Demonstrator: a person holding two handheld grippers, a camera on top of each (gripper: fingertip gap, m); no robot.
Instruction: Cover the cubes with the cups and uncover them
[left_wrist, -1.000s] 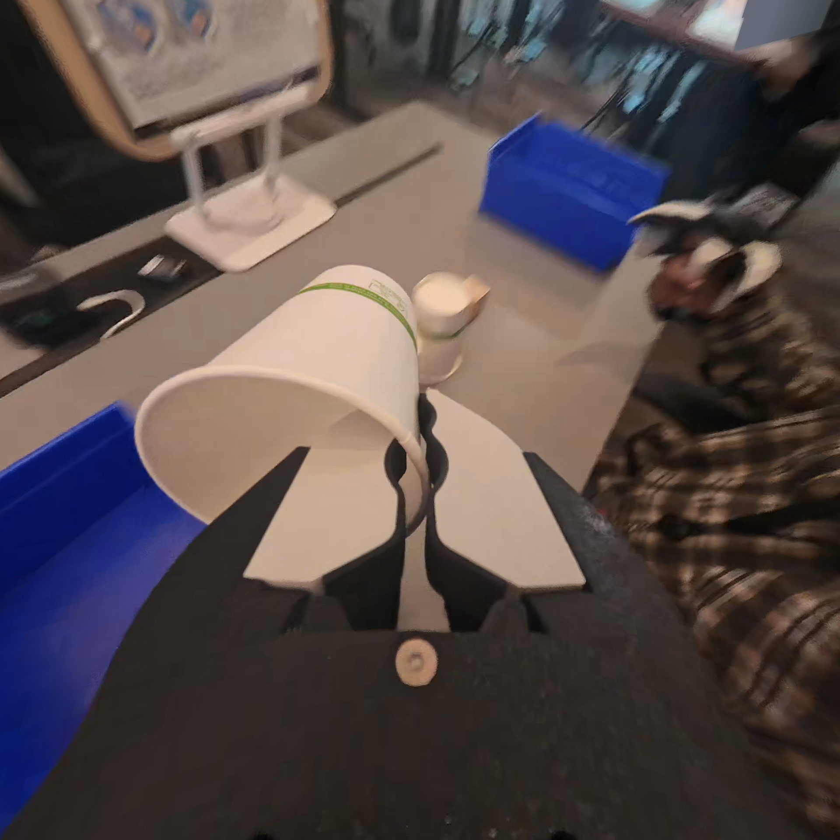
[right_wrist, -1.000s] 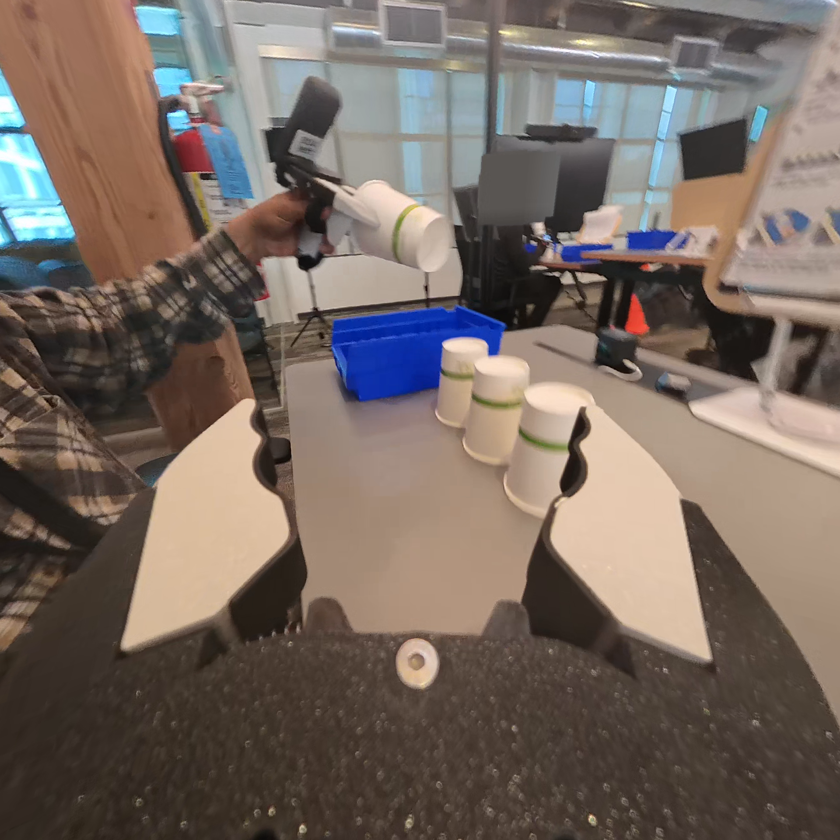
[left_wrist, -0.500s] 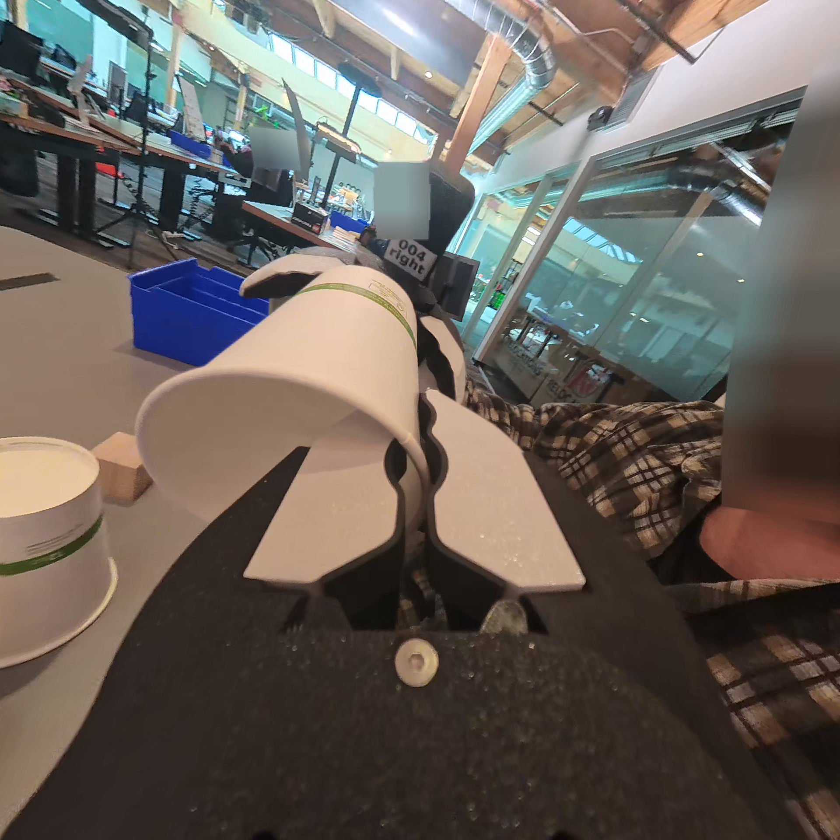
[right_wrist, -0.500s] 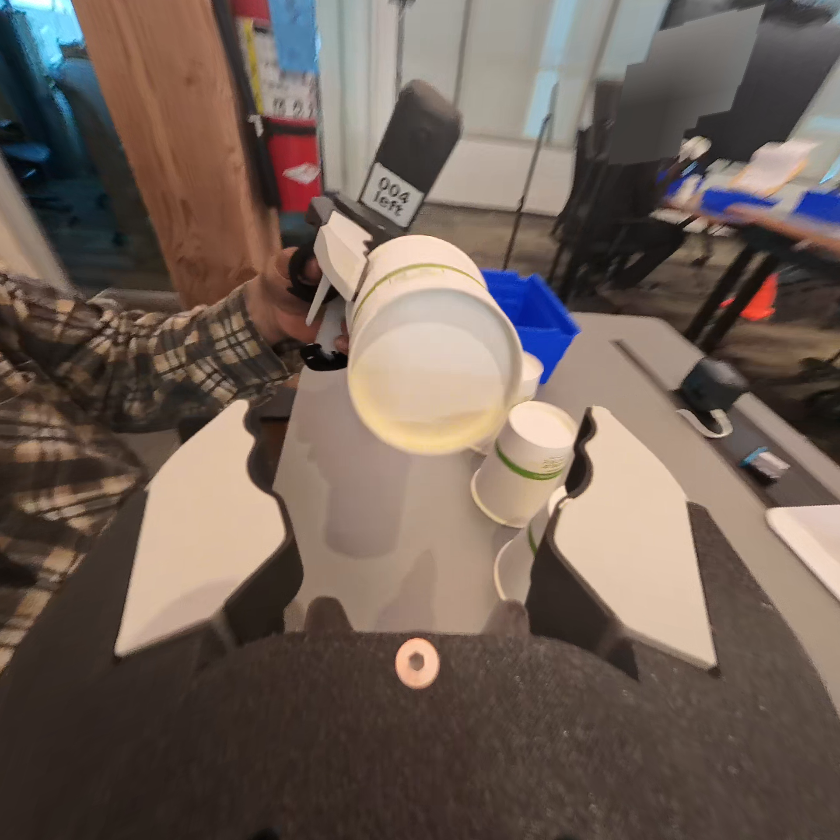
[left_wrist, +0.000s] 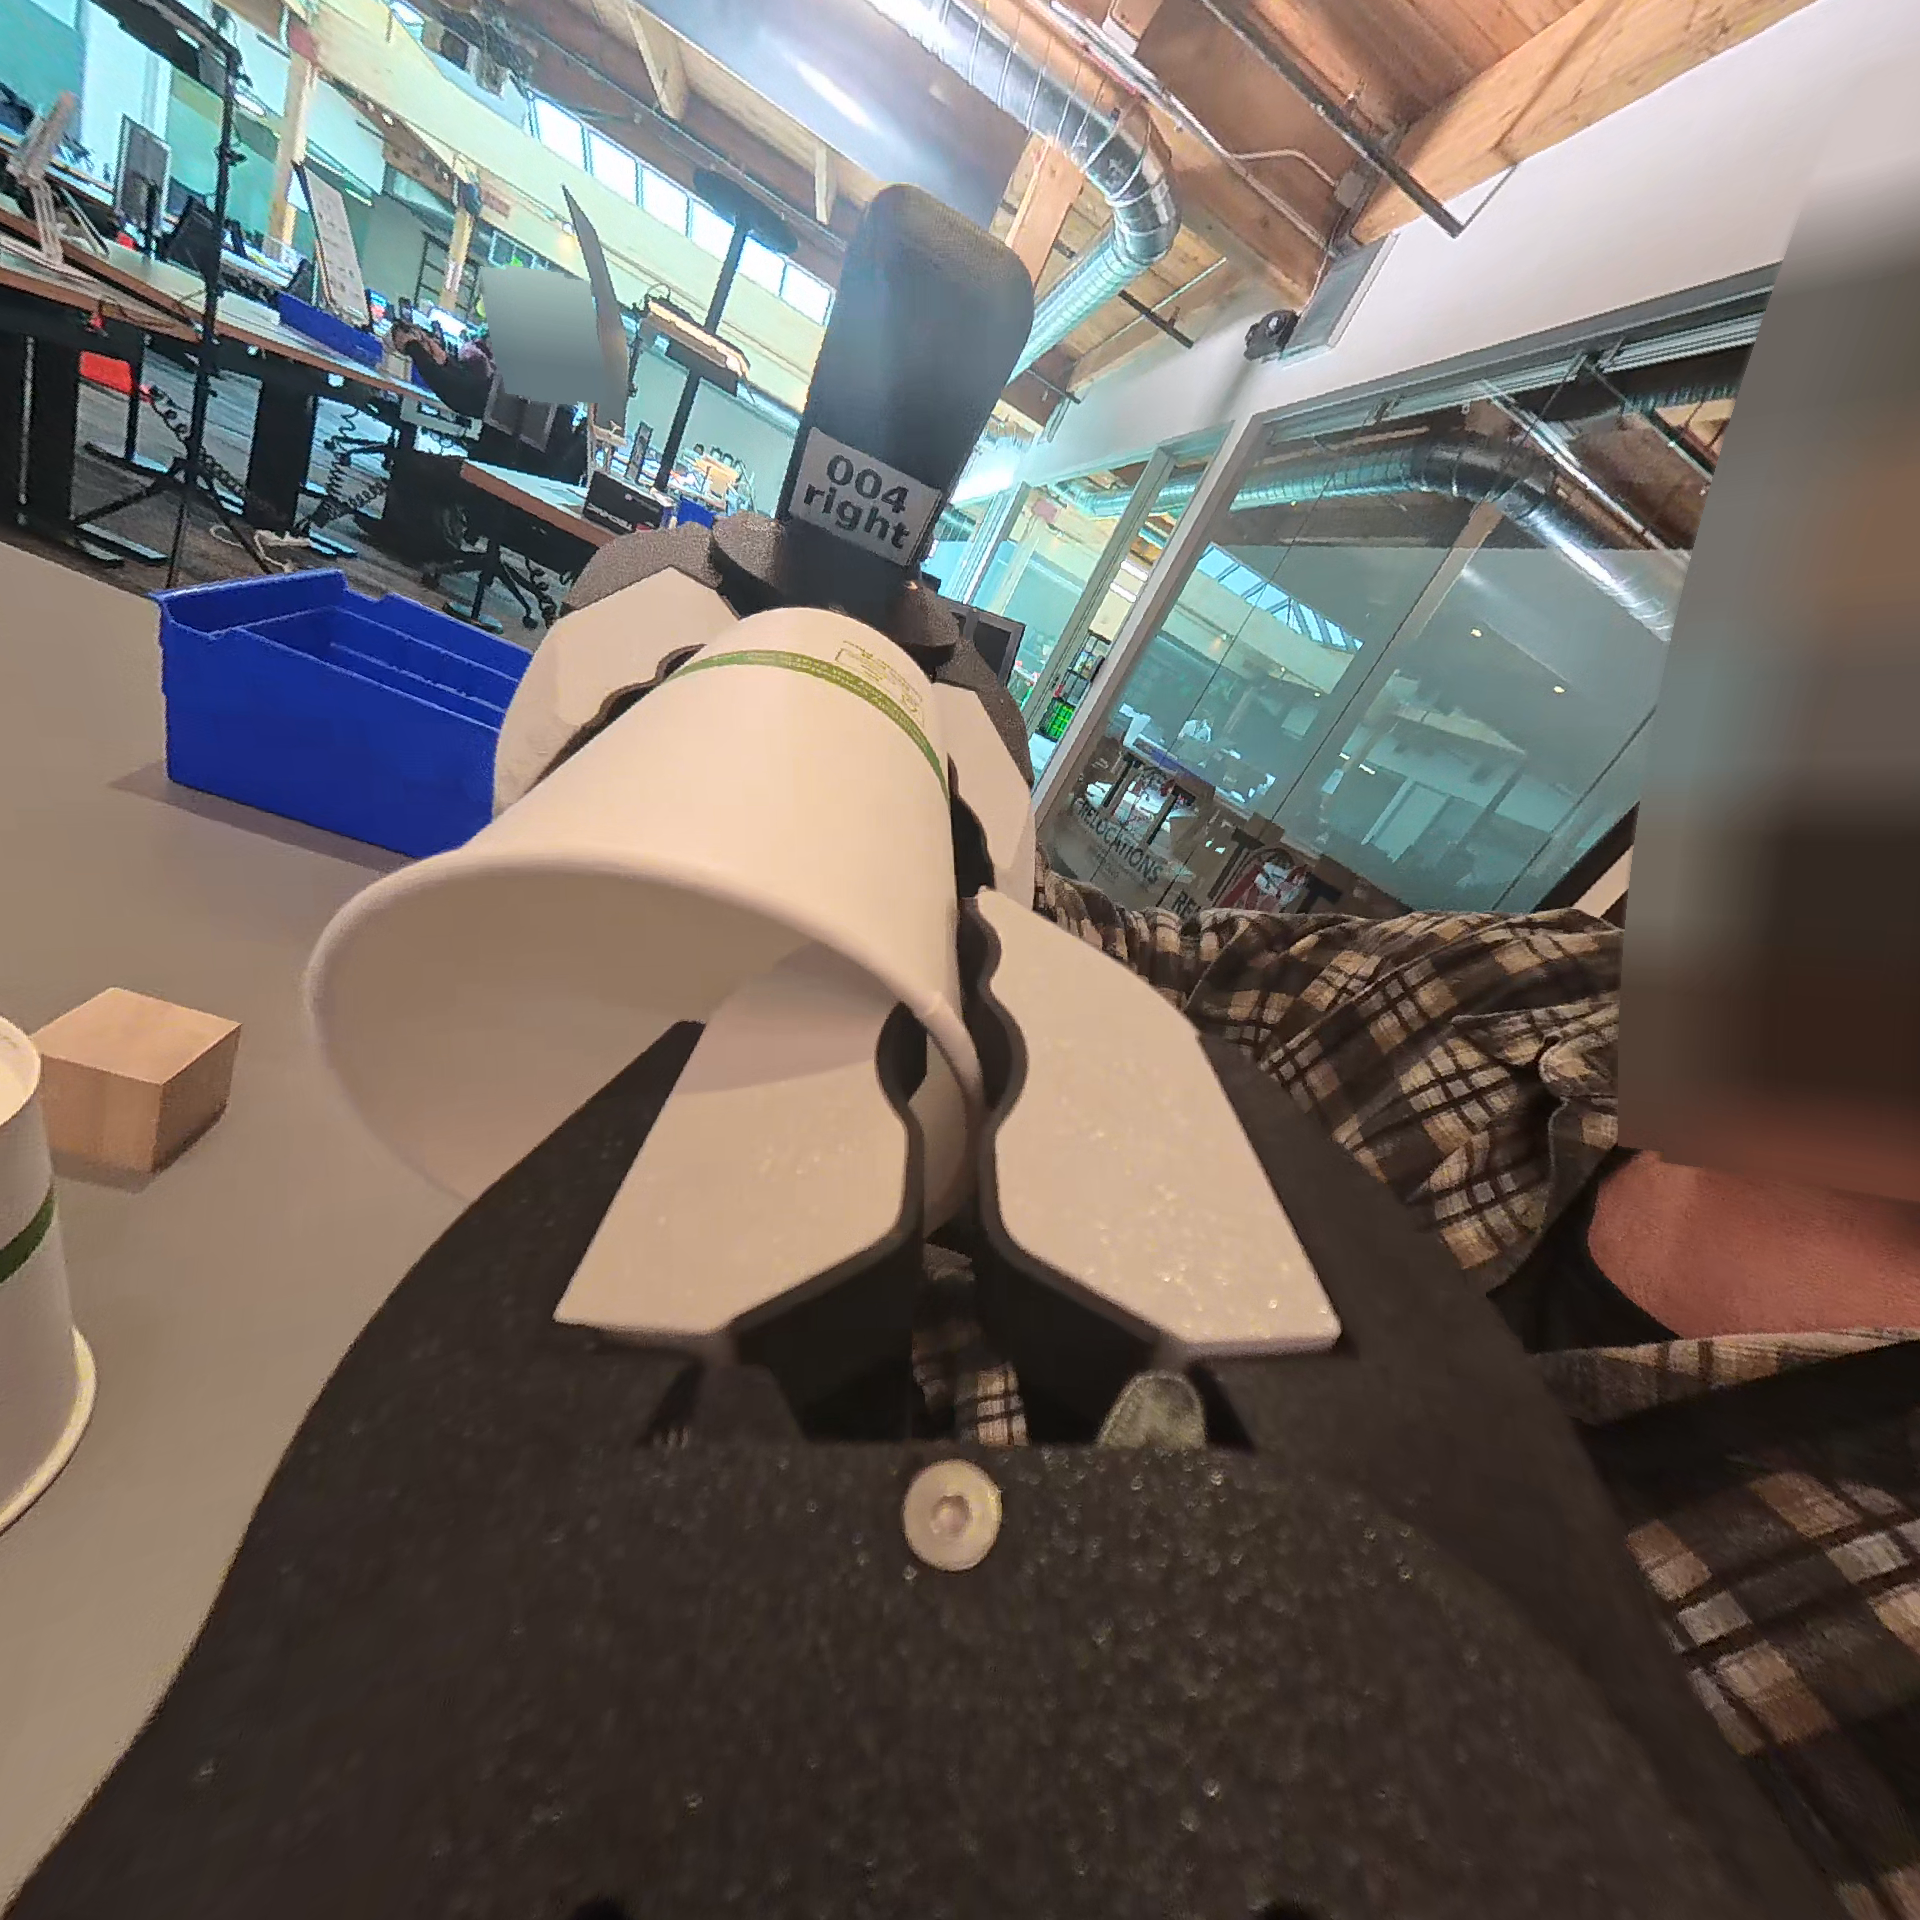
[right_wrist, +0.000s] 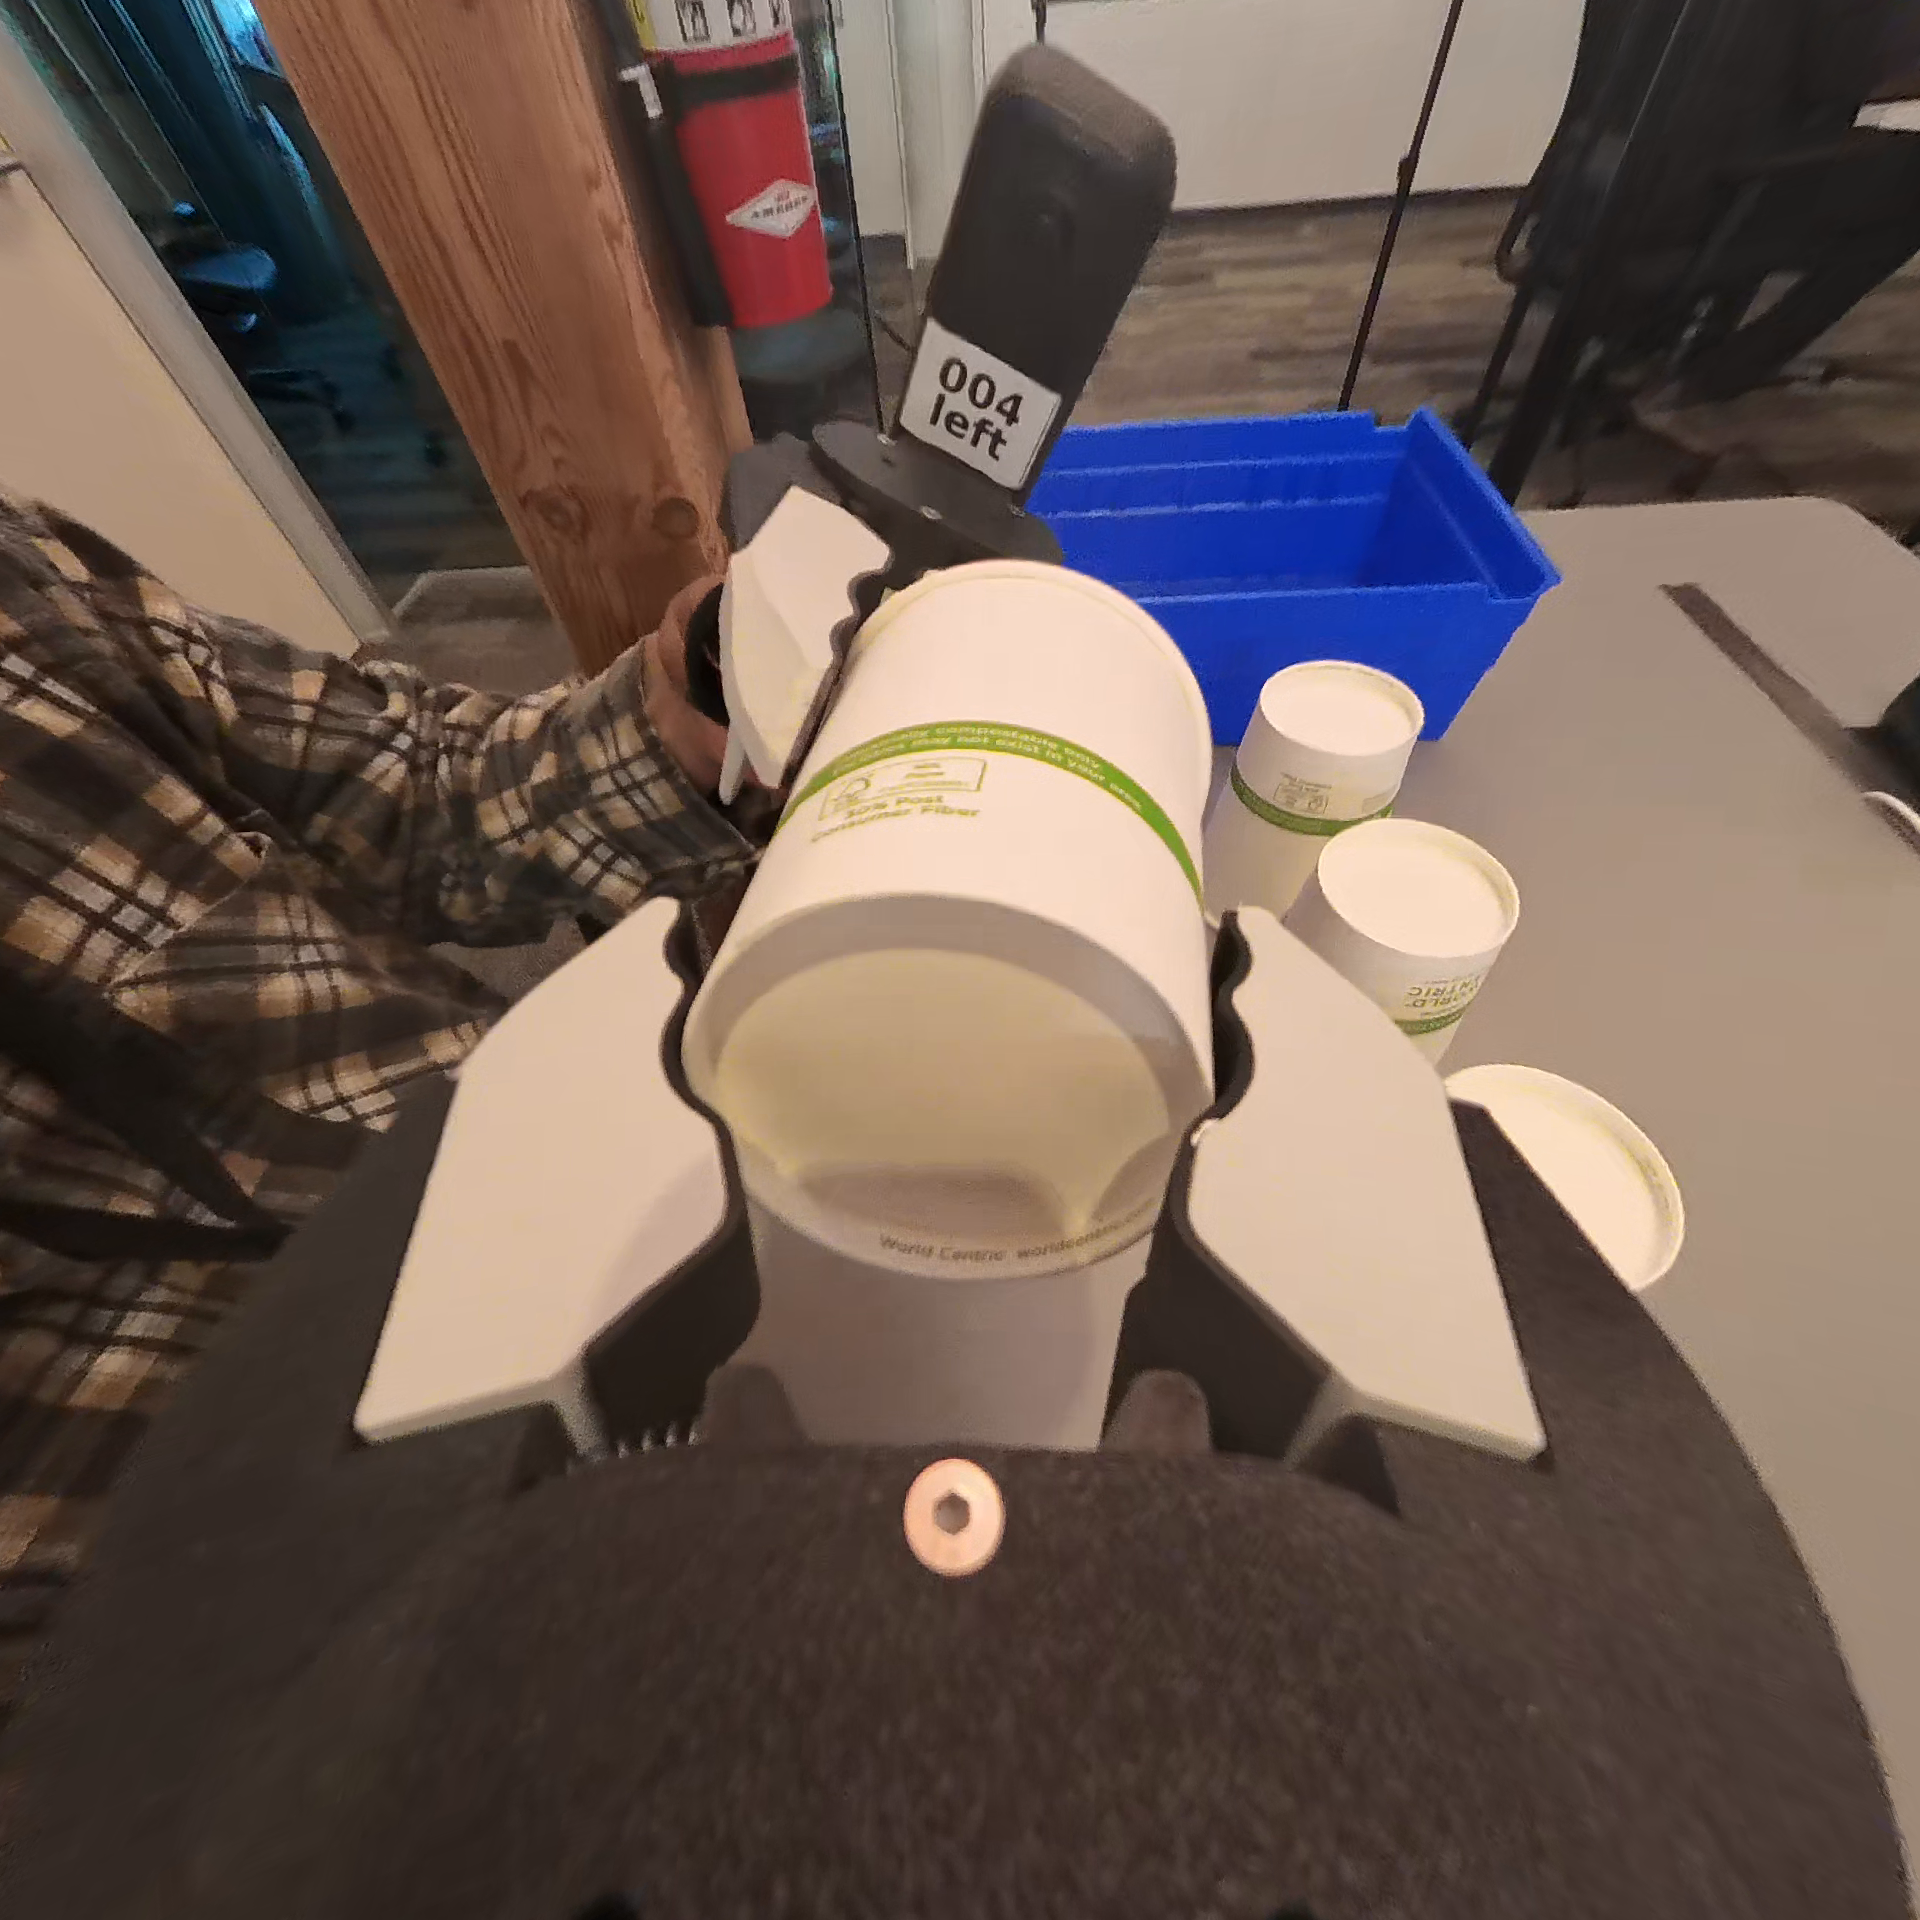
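Note:
My left gripper (left_wrist: 961, 935) is shut on the rim of a white paper cup (left_wrist: 707, 862) with a green band and holds it sideways in the air. My right gripper (right_wrist: 951, 987) faces it, and its jaws press on both sides of the same cup's (right_wrist: 966, 914) base end. The left gripper also shows in the right wrist view (right_wrist: 800, 644), pinching the cup's rim. A bare wooden cube (left_wrist: 135, 1075) sits on the grey table (left_wrist: 208, 914). Three more cups stand upside down: far (right_wrist: 1320, 769), middle (right_wrist: 1413, 935) and near (right_wrist: 1569, 1164).
A blue bin (right_wrist: 1299, 540) stands on the table behind the cups, and another blue bin (left_wrist: 332, 707) shows in the left wrist view. An upside-down cup (left_wrist: 26, 1299) stands beside the cube. A wooden pillar (right_wrist: 499, 260) and a plaid sleeve (right_wrist: 312, 831) are at the left.
The left gripper swung round and brought the cup to the right gripper. The cup's base is now between the right fingers, which have closed in from wide open.

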